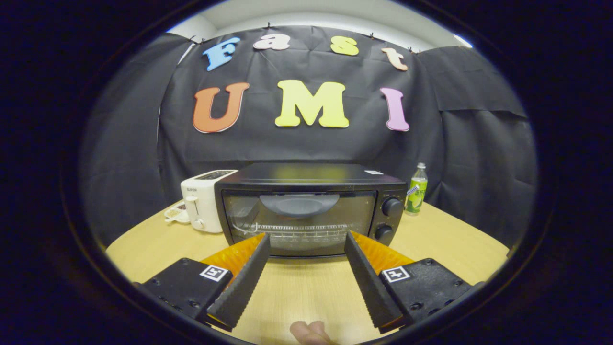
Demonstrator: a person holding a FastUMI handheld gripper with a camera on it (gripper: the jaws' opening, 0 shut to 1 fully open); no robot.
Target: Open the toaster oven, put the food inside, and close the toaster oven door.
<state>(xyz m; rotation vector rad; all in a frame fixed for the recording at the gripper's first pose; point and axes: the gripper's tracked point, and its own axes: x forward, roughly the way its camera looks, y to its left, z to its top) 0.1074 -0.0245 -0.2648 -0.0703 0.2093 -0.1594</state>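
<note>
A black toaster oven [306,206] stands on the wooden table [445,235], just ahead of my fingers. Its glass door is closed, with a curved dark handle [298,203] along the top and a wire rack visible behind the glass. Two round knobs [391,207] sit one above the other on its right panel. My gripper [306,242] is open, its fingertips [262,242] spread wide in front of the lower part of the door with nothing between them. A pinkish rounded thing [309,332], possibly the food or a fingertip, lies on the table below the fingers.
A white pop-up toaster [203,199] stands close to the oven's left side, with a small white dish [176,214] beside it. A green-labelled plastic bottle [416,189] stands behind the oven's right corner. Black cloth walls close the booth behind the table.
</note>
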